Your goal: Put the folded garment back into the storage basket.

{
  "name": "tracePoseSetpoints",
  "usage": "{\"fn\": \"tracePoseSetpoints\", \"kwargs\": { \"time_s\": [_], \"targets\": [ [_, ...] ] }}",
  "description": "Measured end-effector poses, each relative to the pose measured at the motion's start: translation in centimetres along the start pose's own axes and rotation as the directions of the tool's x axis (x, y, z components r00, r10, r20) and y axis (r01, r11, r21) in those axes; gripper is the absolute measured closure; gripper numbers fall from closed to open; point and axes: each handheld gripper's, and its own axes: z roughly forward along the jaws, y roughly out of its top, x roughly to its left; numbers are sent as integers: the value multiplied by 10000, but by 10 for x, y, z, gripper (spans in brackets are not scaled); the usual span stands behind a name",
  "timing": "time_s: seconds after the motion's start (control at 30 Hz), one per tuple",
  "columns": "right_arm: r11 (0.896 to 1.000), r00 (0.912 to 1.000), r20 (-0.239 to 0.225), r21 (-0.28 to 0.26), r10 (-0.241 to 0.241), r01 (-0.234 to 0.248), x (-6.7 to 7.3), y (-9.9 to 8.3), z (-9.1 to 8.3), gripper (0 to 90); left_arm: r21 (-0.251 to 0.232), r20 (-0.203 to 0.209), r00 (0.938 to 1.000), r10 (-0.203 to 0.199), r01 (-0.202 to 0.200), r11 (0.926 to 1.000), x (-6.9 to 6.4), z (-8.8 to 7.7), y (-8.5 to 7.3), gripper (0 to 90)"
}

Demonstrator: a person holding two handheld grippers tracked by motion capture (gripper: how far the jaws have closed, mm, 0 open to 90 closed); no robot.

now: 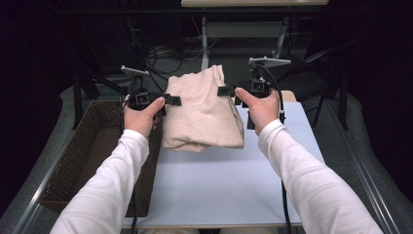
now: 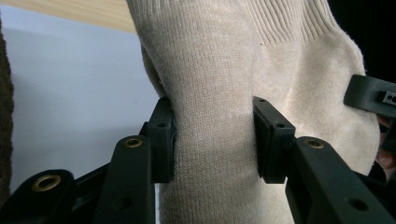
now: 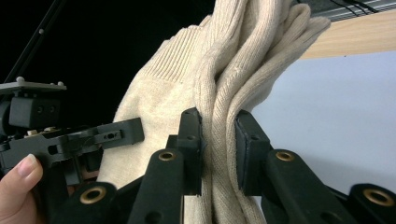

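Note:
A folded beige knitted sweater (image 1: 202, 112) hangs lifted above the white table (image 1: 214, 180), held by both sides. My left gripper (image 1: 171, 100) is shut on its left edge; in the left gripper view the pads (image 2: 164, 140) squeeze a thick fold of the sweater (image 2: 215, 140). My right gripper (image 1: 225, 91) is shut on the sweater's right edge; in the right gripper view its jaws pinch several bunched layers of the sweater (image 3: 219, 140). The left gripper (image 3: 121, 133) also appears at the left of that view, with a thumb beside it.
A brown wicker basket (image 1: 78, 161) stands at the left of the table, under my left forearm. A wooden strip (image 2: 70, 11) runs along the table's far edge. Black frames, cables and a chair stand in the dark behind the table.

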Motion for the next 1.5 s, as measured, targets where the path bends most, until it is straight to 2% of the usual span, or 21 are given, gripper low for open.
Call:
{"fn": "tracePoseSetpoints", "kwargs": {
  "time_s": [0.3, 0.6, 0.93, 1.1, 1.5],
  "targets": [
    [9999, 9998, -157, 96, -120, 121, 14, -5, 12, 749, 86, 58, 10000, 47, -48, 10000, 17, -15, 3, 574],
    [9997, 9997, -159, 184, -158, 161, 27, -11, 33, 749, 162, -26, 10000, -14, 14, 9999, 40, -24, 5, 574],
    [9996, 9999, -108, 274, -87, 90, 39, -17, 57, 749, 277, -138, 9998, 122, -118, 9995, 63, -35, 9, 574],
    [9992, 9998, -131, 371, -118, 122, 44, -20, 66, 749, 444, -82, 9999, 89, -85, 9990, 74, -40, 11, 573],
    [9990, 9997, -179, 420, -165, 172, 56, -23, 84, 749, 398, -181, 9997, 160, -153, 9991, 91, -51, 15, 573]
  ]
}}
